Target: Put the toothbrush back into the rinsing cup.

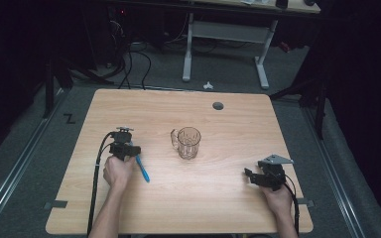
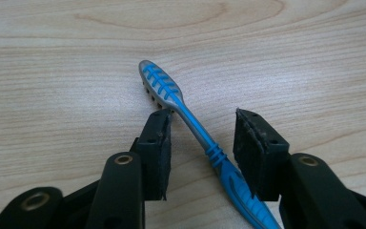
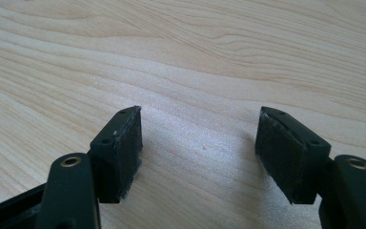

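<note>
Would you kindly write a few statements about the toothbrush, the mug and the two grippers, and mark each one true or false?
1. The blue toothbrush lies between the left gripper's jaws. True.
2. The toothbrush stands inside the glass mug. False: it lies flat on the table, left of the mug.
3. The right gripper holds the mug. False: its jaws are open over bare wood.
4. The mug stands upright near the table's middle. True.
</note>
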{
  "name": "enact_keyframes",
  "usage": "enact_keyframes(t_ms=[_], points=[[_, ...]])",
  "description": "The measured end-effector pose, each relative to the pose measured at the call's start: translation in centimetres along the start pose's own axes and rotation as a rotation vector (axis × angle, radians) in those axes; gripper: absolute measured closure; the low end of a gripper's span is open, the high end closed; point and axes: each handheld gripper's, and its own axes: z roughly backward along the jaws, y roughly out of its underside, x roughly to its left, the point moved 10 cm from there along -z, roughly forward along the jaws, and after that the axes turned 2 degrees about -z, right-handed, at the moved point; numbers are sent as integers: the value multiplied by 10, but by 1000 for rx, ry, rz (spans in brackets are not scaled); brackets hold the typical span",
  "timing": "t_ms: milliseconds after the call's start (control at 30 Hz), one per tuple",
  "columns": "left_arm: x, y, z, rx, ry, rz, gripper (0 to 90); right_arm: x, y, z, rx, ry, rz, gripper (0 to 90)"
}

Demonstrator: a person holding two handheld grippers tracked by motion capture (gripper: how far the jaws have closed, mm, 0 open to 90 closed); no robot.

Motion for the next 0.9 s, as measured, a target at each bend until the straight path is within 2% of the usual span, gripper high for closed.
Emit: enact_keyframes(t_ms=[500,900], points=[[-3,2,-1,14,10,-5,658,0,0,0,0,0,1,334],[-3,2,-1,17,0,-14,737,0,0,0,0,1,1,334]])
